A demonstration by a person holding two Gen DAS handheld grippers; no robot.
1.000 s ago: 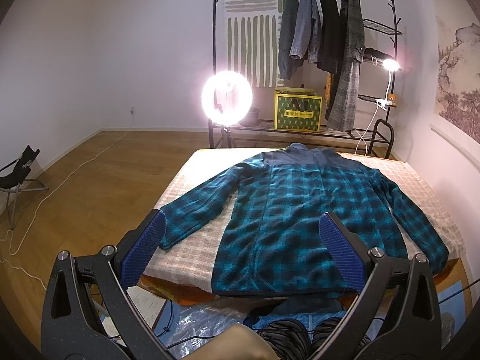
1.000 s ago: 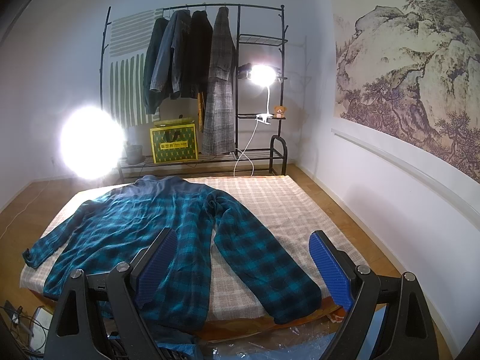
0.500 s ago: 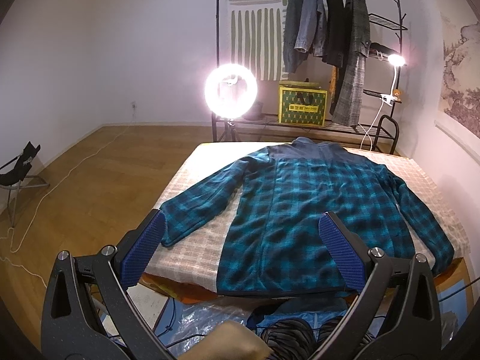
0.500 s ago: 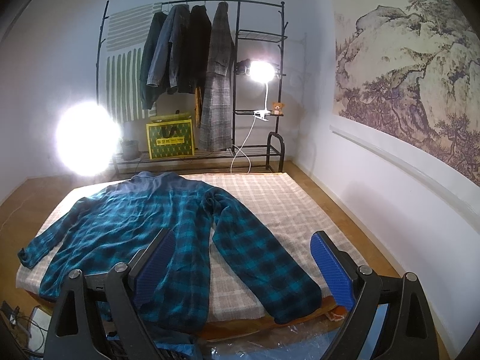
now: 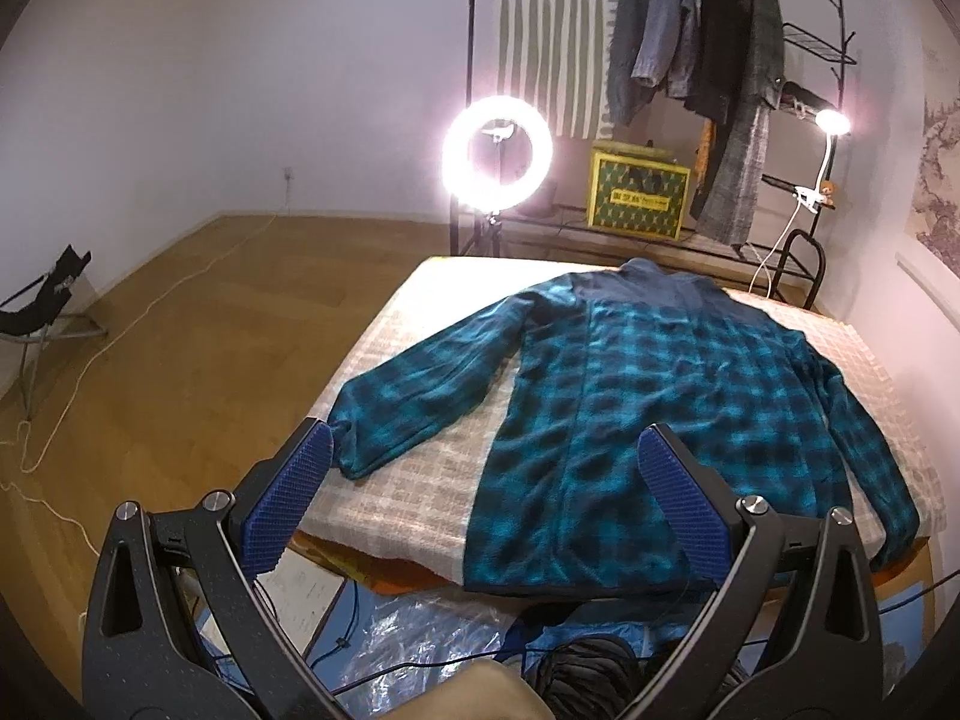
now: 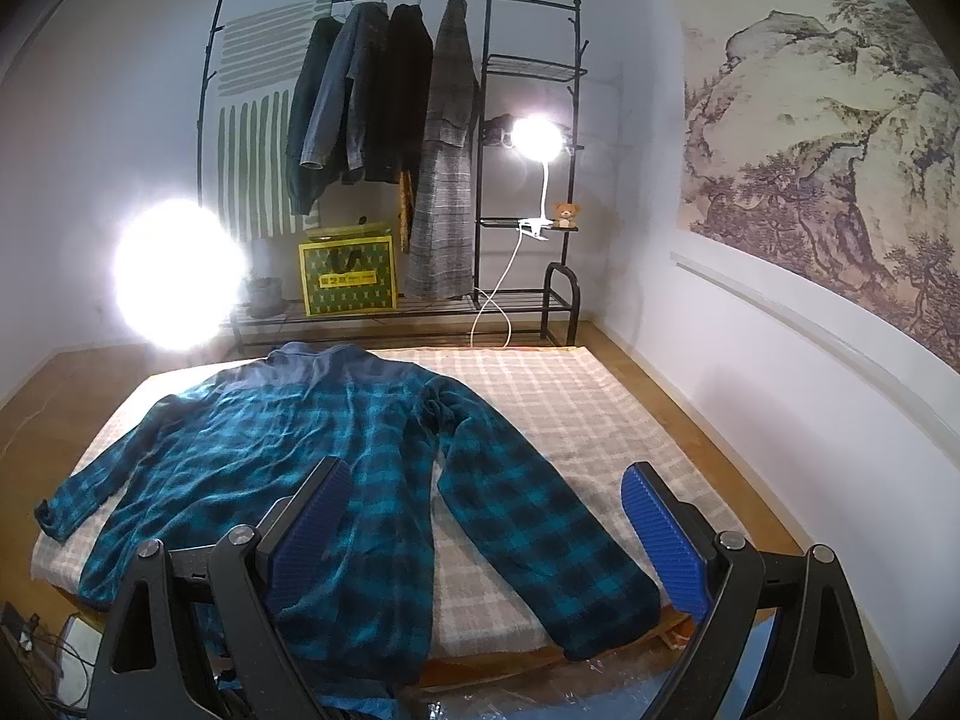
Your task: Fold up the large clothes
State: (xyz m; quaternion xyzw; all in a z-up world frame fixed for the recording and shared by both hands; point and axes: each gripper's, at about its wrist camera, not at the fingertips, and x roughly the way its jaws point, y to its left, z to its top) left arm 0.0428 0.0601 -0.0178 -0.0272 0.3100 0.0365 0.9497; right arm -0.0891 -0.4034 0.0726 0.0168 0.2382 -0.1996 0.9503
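A: Wood floor, white walls, a clothes rack [image 6: 390,150] at the back with a ring light [image 5: 497,151] beside it, and a low bed [image 6: 600,396] under a pale checked cover. Where is the garment?

B: The plaid jacket [image 5: 648,408] lies flat and face down on the cover, collar toward the rack, hem hanging a little over the near edge. Both sleeves are spread out and angled toward us.

A: And the grippers?

B: The left gripper [image 5: 480,510] hovers above the near edge with its 2 blue pads spread wide, holding nothing. The right gripper [image 6: 480,531] is the same: jaws wide apart, empty, above the hem. Neither touches the cloth.

A: So the fold has not begun?

B: I judge not. The jacket looks laid out and smoothed, so the first move is likely a sleeve brought in across the back.

A: How would you do that well?

B: Take the left sleeve [image 5: 414,396] near its cuff, which sits just beside the left pad, and the right sleeve [image 6: 540,528] near its own cuff. Pinch only 1 layer of sleeve, not the cover beneath. Lift just enough to clear the bed, then lay each sleeve straight across the body so the fold line runs along the shoulder seam.

A: Any risk?

B: The fleece looks thick and may drag the body sideways. The overhanging hem could also slip off the edge.
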